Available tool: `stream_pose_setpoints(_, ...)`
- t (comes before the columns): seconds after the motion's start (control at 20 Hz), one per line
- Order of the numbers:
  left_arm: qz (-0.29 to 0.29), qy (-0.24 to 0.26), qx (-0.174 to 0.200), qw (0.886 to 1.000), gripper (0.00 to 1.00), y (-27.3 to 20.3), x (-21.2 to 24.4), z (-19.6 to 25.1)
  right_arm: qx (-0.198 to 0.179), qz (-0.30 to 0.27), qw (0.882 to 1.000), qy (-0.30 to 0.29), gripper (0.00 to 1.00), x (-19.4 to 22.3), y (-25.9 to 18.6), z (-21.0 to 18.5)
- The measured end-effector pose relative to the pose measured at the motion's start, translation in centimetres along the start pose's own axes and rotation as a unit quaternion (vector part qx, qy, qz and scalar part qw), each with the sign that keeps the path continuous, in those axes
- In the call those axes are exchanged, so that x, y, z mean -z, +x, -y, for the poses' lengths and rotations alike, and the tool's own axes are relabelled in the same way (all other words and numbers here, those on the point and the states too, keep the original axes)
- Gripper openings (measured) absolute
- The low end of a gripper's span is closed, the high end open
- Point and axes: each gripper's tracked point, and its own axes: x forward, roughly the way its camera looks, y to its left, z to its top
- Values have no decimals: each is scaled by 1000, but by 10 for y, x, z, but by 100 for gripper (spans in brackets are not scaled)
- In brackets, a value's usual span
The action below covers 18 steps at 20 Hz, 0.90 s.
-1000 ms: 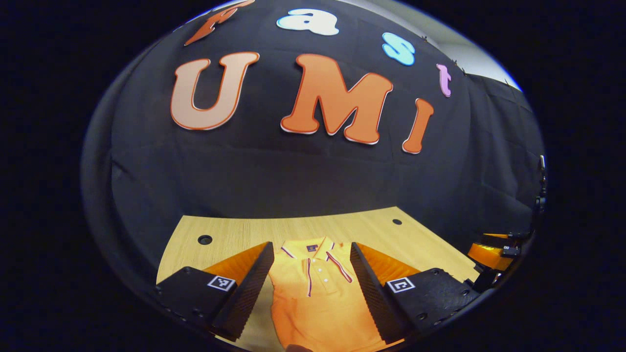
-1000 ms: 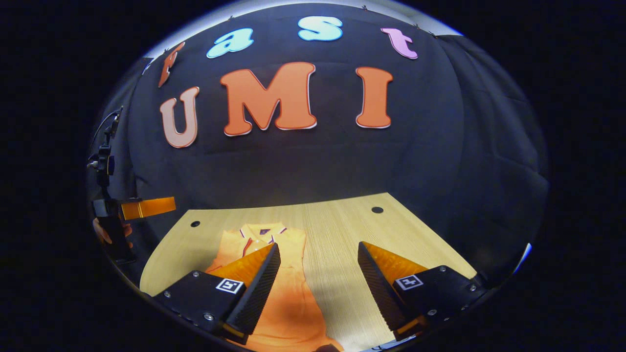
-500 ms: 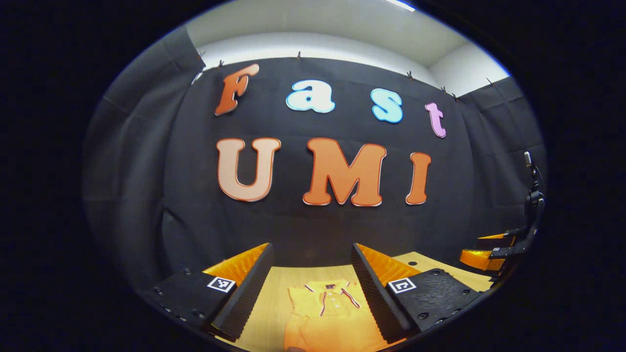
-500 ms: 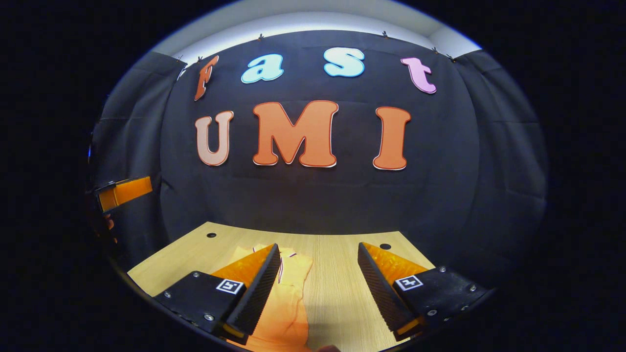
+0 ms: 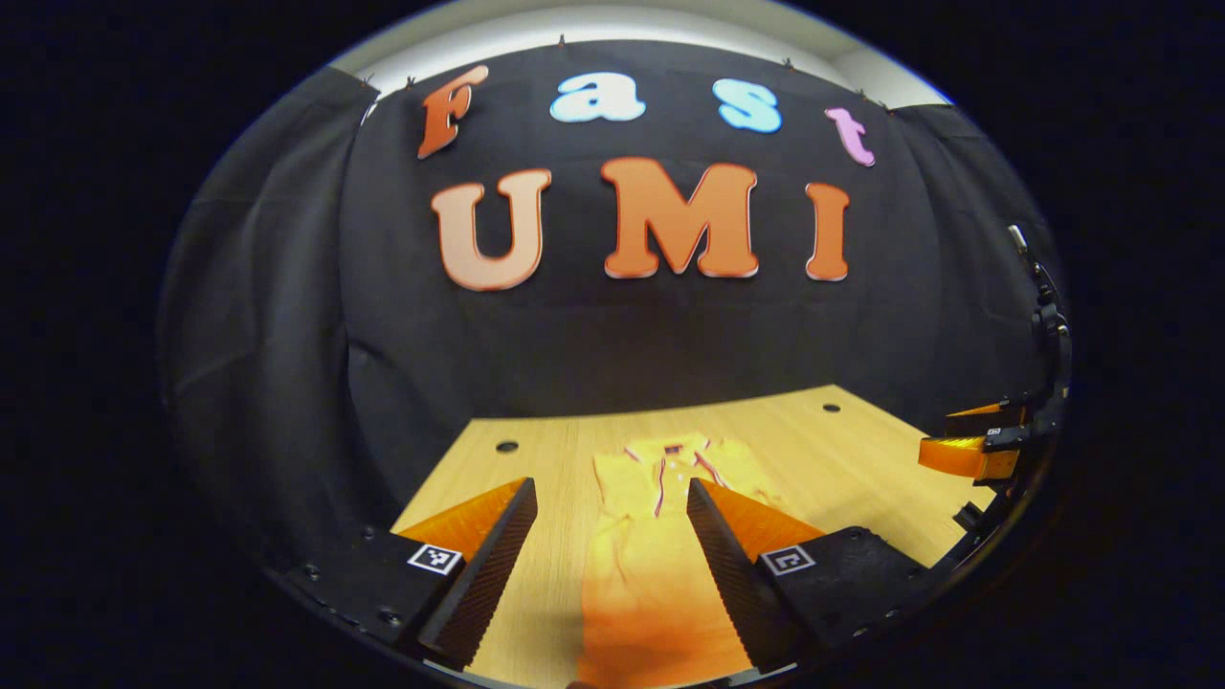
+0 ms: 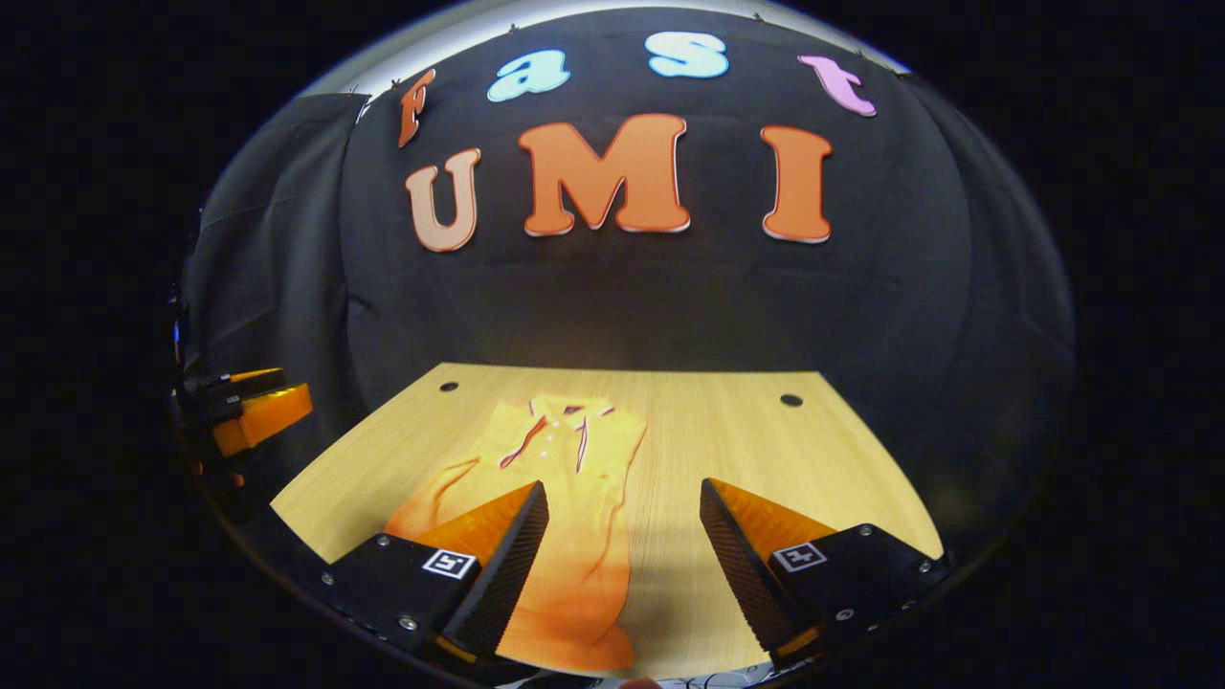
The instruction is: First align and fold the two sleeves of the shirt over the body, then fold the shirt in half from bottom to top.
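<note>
Orange short-sleeved polo shirt (image 5: 660, 536) lies lower centre on the pale wooden table (image 5: 842, 459), collar far, sleeves apparently already folded in. Left gripper (image 5: 612, 550) and right gripper (image 6: 622, 550) hang above it, jaws apart, empty. Judged next: grip the near hem corners and carry them to the collar.

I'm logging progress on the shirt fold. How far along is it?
Sleeves look folded in: the shirt lies as a narrow strip on the table, collar away. Both the left gripper and right gripper are open, holding nothing. The bottom-to-top fold remains.
</note>
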Motion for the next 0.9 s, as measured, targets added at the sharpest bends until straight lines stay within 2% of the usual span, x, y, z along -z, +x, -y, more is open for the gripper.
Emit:
stream_pose_setpoints(0.15, -84, -11, 17, 996, 97, 15, 40, 0, -6, -54, 998, 13, 97, 41, 3, 0)
stream_pose_setpoints(0.25, -130, -22, 36, 991, 98, 19, 48, 1, -8, -93, 995, 22, 97, 70, 4, 0)
stream_pose_setpoints(0.45, -217, -48, 21, 975, 99, 23, 45, -3, 1, -166, 986, 17, 98, 125, 5, 5)
stream_pose_setpoints(0.9, -324, -29, 24, 945, 99, 27, 38, -4, -11, -275, 961, 28, 98, 208, 6, -14)
